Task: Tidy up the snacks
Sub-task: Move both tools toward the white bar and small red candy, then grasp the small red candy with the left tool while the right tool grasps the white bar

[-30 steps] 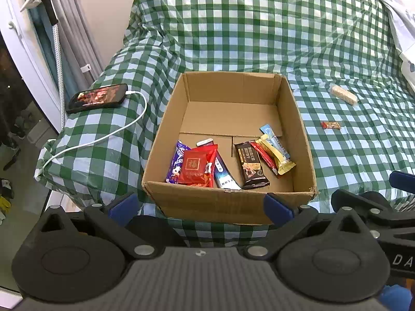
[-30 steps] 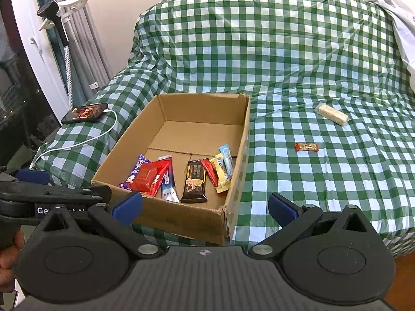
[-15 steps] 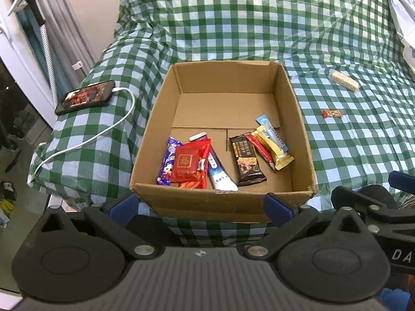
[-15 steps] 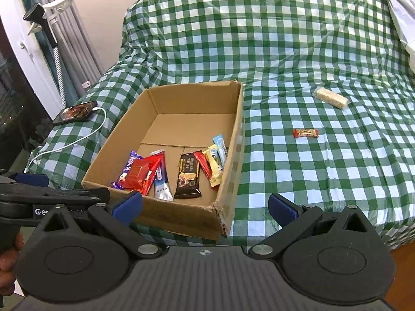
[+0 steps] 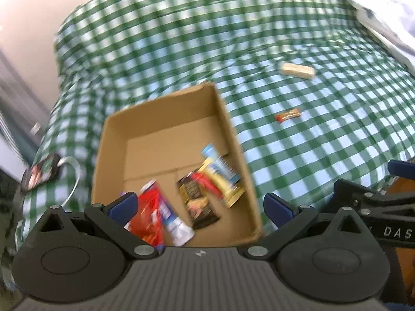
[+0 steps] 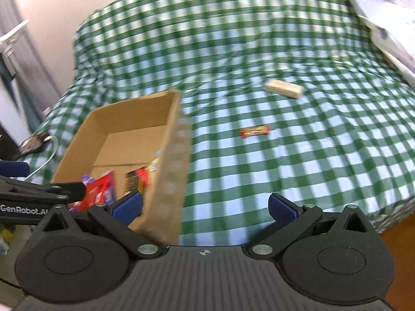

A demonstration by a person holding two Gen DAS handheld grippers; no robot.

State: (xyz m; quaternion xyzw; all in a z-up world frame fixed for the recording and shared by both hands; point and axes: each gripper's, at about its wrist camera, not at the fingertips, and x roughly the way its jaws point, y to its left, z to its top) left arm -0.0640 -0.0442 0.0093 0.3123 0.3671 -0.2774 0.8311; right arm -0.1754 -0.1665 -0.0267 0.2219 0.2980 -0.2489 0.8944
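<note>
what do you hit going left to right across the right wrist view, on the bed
phone → cardboard box → small red snack bar → pale wrapped bar → white bedding at the far right edge.

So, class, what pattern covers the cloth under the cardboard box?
A green and white check. The cloth shows best in the right wrist view, beneath the cardboard box.

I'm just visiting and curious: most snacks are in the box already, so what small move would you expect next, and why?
Probably the right gripper reaches forward toward the small red candy. Its jaws are open and empty, and that candy and the pale wafer bar lie loose on the checked cloth, outside the cardboard box. The candy is the nearer one.
</note>
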